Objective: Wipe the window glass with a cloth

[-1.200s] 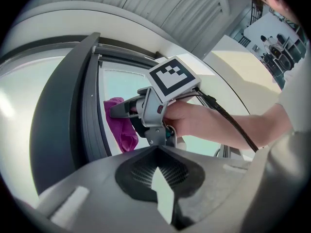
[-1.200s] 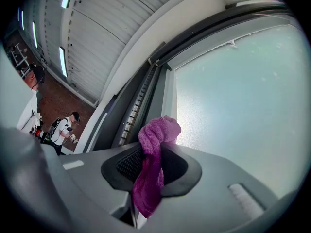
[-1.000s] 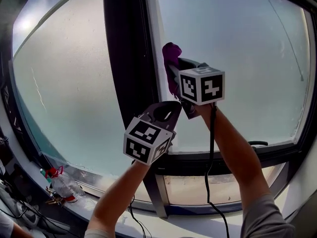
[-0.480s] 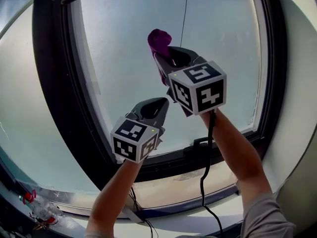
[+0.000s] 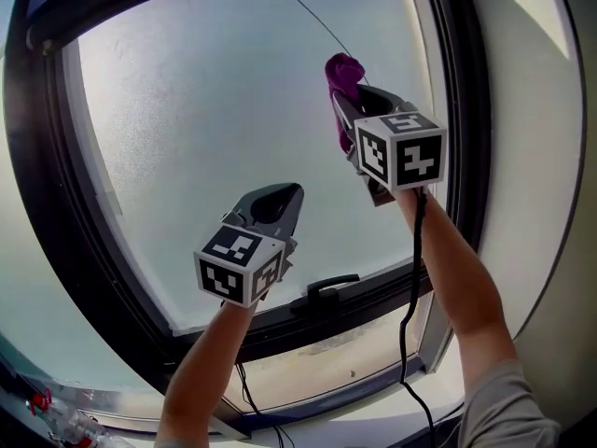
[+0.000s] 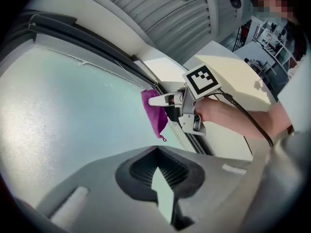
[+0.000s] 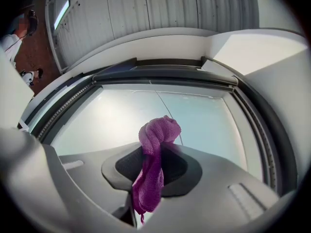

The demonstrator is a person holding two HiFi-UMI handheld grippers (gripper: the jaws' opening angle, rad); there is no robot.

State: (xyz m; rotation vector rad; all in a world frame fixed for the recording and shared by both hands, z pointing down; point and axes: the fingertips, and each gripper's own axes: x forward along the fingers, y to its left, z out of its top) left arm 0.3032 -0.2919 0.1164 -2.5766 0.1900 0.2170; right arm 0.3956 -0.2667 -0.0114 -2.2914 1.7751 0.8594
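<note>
Clamped on the purple cloth (image 5: 342, 71), the right gripper (image 5: 353, 101) has swept to the right edge of the window glass (image 5: 205, 110), likely ending this pass; the left gripper (image 5: 278, 197) hovers closed, empty.

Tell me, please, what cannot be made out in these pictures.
- Head view: whether the cloth touches the glass; the right gripper and the bunched cloth itself hide the contact.
- Head view: sill clutter, cut off by the bottom-left edge.
- Left gripper view: background shelving, too small.
</note>
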